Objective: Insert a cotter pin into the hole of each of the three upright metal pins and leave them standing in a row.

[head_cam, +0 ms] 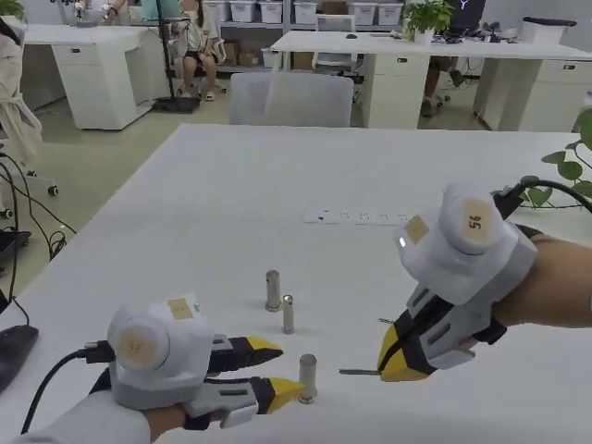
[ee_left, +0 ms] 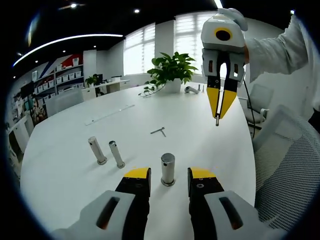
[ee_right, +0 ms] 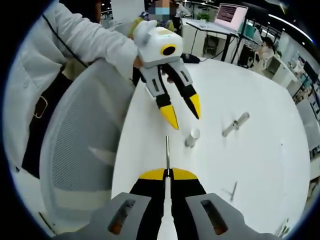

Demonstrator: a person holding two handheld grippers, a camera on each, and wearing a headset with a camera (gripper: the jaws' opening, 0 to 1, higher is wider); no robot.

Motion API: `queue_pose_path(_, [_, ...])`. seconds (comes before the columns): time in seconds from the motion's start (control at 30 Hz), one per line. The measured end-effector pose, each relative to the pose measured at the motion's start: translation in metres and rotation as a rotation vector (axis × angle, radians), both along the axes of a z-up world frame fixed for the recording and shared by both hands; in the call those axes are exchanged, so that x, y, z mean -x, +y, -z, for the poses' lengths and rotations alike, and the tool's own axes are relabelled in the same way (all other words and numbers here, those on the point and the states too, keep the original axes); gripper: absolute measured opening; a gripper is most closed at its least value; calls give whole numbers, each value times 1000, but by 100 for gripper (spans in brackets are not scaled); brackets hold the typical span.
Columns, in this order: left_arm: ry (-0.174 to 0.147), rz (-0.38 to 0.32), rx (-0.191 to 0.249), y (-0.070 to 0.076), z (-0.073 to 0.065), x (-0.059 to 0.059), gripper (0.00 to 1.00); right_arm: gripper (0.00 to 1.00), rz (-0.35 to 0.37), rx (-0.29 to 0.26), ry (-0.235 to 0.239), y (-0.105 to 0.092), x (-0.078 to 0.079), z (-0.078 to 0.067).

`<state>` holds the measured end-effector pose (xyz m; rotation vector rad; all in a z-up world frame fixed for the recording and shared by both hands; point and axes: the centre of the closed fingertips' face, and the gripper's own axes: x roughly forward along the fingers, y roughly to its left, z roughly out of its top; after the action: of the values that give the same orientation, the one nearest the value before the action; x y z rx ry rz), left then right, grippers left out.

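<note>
Head view: white worktop [head_cam: 185, 231] with three metal pins upright at lower centre. Far pin [head_cam: 273, 290] and middle pin [head_cam: 288, 314] stand close together; nearest pin [head_cam: 307, 377] stands apart, toward the bottom edge. Power strip [head_cam: 356, 217] lies beyond them, plant [head_cam: 569, 166] at the right edge. Left gripper [head_cam: 277, 370] lower left, fingers open, tips just beside the nearest pin; contact unclear from here. Right gripper [head_cam: 400, 365] lower right, fingers closed on a cotter pin [head_cam: 359, 372] that pokes left toward the nearest pin, short of it. Loose cotter pin [head_cam: 386, 321] lies flat just above those tips. Left gripper view: settles the contact, as the nearest pin stands between the spread fingers with a gap either side. Right gripper hangs at upper right, cotter pin pointing down from its tips, clear air below. Right gripper view: own fingers pinched tight on the cotter pin, which runs up the frame toward the nearest pin's top. Adds a mesh chair [ee_right: 85, 150] at left.
</note>
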<state>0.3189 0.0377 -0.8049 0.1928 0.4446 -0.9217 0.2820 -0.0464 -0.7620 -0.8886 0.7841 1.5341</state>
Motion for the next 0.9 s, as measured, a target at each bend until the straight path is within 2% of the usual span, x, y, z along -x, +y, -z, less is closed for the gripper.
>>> queue_pose_path(0.03, [11, -9, -7, -1, 5, -2, 28, 3, 3, 0, -1, -1, 0, 0])
queue_pose_path(0.1, [12, -24, -15, -2, 10, -5, 28, 3, 10, -2, 0, -3, -2, 0])
queue_pose_path(0.17, [36, -46, -8, -4, 16, -7, 27, 3, 19, -5, -1, -4, -3, -1])
queue_pose_path(0.27, [49, -79, -10, -7, 23, -11, 25, 3, 29, -12, -1, -5, -4, -1])
queue_pose_path(0.37, [45, -94, -9, -12, 27, -11, 22, 3, 37, -11, 0, -8, -4, 0])
queue_pose_path(0.53, [31, -73, -20, -20, 32, -9, 20, 3, 43, -9, 3, -10, -4, 0])
queue_pose_path(0.67, [26, -86, -26, -21, 35, -12, 18, 3, 44, -4, 2, -12, -5, 0])
queue_pose_path(0.73, [11, -105, -39, -20, 36, -15, 17, 3, 44, -2, 3, -12, -5, 0])
queue_pose_path(0.83, [13, -116, -36, -21, 37, -17, 16, 3, 46, 0, 2, -12, -5, 0])
queue_pose_path(0.9, [-1, -121, -47, -21, 37, -18, 14, 3, 48, 1, 4, -12, -5, 0])
